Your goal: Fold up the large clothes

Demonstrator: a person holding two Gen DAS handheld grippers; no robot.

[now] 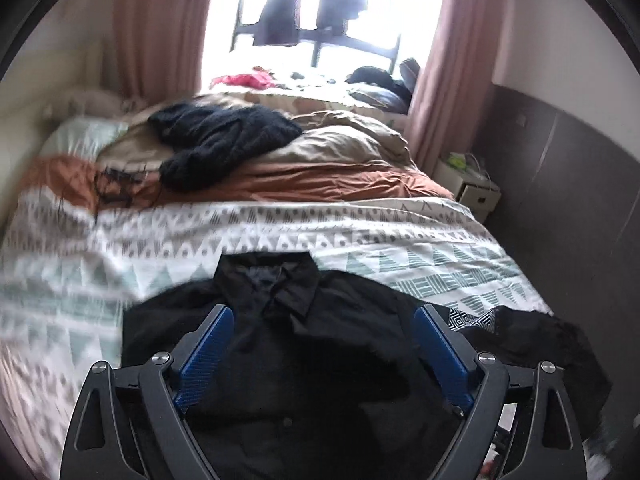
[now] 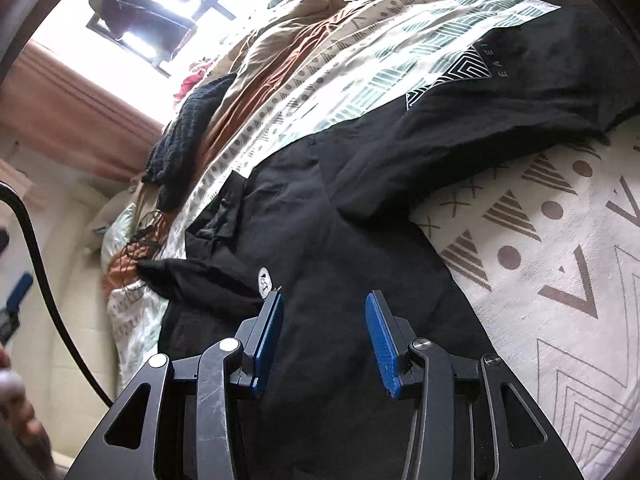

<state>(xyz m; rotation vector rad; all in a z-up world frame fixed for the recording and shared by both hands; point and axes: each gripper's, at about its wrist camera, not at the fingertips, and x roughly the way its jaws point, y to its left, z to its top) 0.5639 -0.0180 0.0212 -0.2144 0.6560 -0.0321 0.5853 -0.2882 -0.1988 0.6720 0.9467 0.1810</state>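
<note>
A black collared shirt (image 1: pixel 304 344) lies spread front-up on the patterned bed cover (image 1: pixel 280 232), its collar pointing toward the far end of the bed. My left gripper (image 1: pixel 324 312) hovers over its chest, jaws wide open, blue pads on either side with nothing pressed between them. In the right wrist view the same shirt (image 2: pixel 320 240) stretches under my right gripper (image 2: pixel 325 296), whose jaws stand partly open and empty above the cloth. A small white label shows near its left fingertip (image 2: pixel 276 300).
A second black garment with a white geometric print (image 2: pixel 500 92) lies beside the shirt at the bed's right edge (image 1: pixel 520 340). A black knit sweater (image 1: pixel 224 140) rests on rumpled tan and orange bedding. A white nightstand (image 1: pixel 472 188) stands by the wall. Dark clothes hang in the window (image 1: pixel 312 0).
</note>
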